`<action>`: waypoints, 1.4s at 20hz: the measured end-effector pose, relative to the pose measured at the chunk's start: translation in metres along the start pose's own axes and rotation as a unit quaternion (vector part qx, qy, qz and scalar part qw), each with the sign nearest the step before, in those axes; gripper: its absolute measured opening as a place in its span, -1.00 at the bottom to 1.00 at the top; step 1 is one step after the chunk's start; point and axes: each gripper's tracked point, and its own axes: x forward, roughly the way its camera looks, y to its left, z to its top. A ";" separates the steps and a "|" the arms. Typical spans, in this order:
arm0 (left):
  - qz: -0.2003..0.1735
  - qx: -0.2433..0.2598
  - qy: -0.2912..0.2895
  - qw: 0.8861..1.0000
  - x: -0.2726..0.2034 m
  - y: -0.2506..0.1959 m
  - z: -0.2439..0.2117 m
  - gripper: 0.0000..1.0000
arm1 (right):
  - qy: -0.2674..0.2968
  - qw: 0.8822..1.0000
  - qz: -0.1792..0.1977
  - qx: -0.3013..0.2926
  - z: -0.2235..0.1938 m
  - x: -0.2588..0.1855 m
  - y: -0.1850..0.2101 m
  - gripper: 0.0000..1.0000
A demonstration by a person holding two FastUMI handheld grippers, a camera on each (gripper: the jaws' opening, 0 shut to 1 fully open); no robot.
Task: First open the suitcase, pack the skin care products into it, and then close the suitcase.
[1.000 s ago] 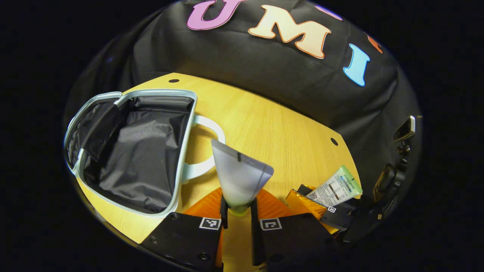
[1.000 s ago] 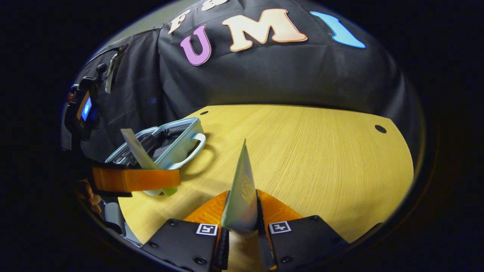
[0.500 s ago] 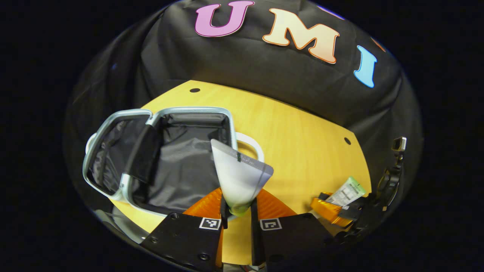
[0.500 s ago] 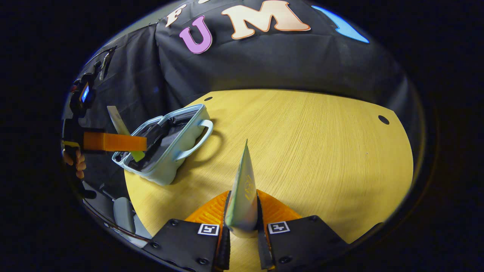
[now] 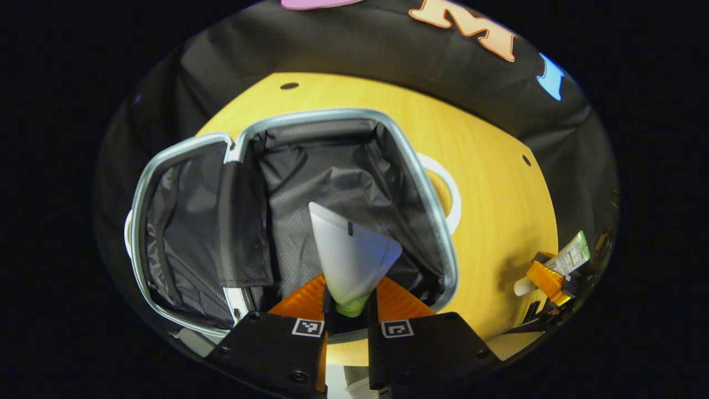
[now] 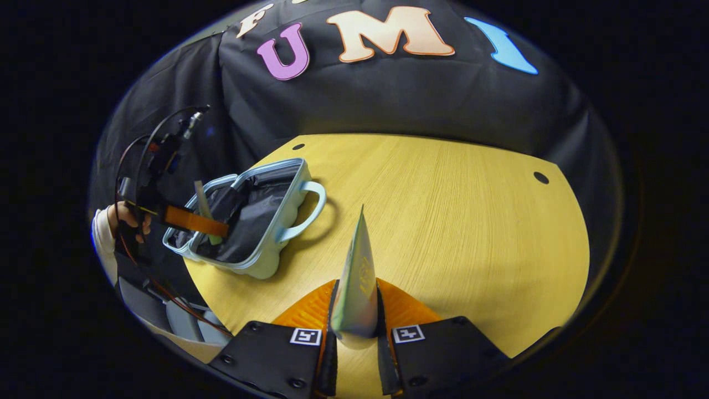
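Wooden table (image 6: 443,221), open suitcase (image 6: 260,266), black cloth wall (image 6: 388,105)

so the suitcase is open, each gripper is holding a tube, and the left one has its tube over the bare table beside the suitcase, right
Not quite. The left gripper view shows the left gripper holding its tube over the open suitcase, above its dark lining, not over the bare table. The rest holds: the suitcase is open, and the right gripper holds a tube too.
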 end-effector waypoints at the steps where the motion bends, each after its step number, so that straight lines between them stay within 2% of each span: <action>1: 0.002 0.007 0.019 1.000 0.006 0.010 -0.003 -0.54 | -0.001 1.000 -0.005 0.001 0.003 -0.001 0.008 -0.36; 2: 0.010 0.008 0.046 0.999 0.012 0.020 -0.010 -0.53 | -0.003 1.000 -0.006 0.006 0.007 -0.003 0.017 -0.43; 3: 0.019 0.006 0.077 0.997 0.016 0.028 -0.019 -0.54 | -0.003 1.000 -0.002 0.012 0.010 -0.005 0.028 -0.36; 5: 0.015 -0.010 0.127 0.992 0.027 0.033 -0.034 -0.53 | -0.007 1.000 0.009 0.026 0.019 -0.003 0.049 -0.43; 7: 0.008 -0.022 0.159 0.987 0.035 0.036 -0.044 -0.53 | -0.011 0.999 0.018 0.030 0.030 0.001 0.067 -0.36; 9: 0.007 -0.012 0.155 0.988 0.036 0.036 -0.038 -0.47 | -0.010 0.999 0.030 0.026 0.039 0.006 0.084 -0.43; 10: 0.011 -0.010 0.155 0.988 0.036 0.038 -0.037 -0.53 | -0.003 0.999 0.040 0.025 0.041 0.010 0.095 -0.43; 15: 0.025 -0.037 0.156 0.987 0.033 0.045 -0.039 -0.43 | 0.034 0.994 0.103 -0.008 0.056 0.035 0.148 -0.36; 16: 0.020 -0.047 0.151 0.987 0.030 0.044 -0.039 -0.19 | 0.044 0.993 0.111 -0.014 0.056 0.043 0.155 -0.36; 17: 0.011 -0.058 0.146 0.988 0.024 0.040 -0.038 -0.21 | 0.055 0.991 0.117 -0.016 0.052 0.052 0.163 -0.36; 18: 0.001 -0.068 0.136 0.988 0.019 0.036 -0.035 -0.05 | 0.064 0.990 0.123 -0.018 0.051 0.060 0.169 -0.36; 19: -0.005 -0.073 0.125 0.990 0.012 0.033 -0.031 0.03 | 0.072 0.989 0.129 -0.021 0.050 0.066 0.177 -0.36; 20: -0.010 -0.074 0.108 0.991 0.004 0.033 -0.026 0.35 | 0.082 0.987 0.134 -0.022 0.048 0.073 0.185 -0.36; 22: -0.011 -0.083 0.083 0.993 -0.012 0.036 -0.019 0.60 | 0.097 0.985 0.142 -0.019 0.047 0.088 0.196 -0.36; 28: -0.017 -0.126 0.031 0.991 -0.065 0.061 -0.011 0.74 | 0.141 0.980 0.137 0.001 0.030 0.125 0.213 -0.36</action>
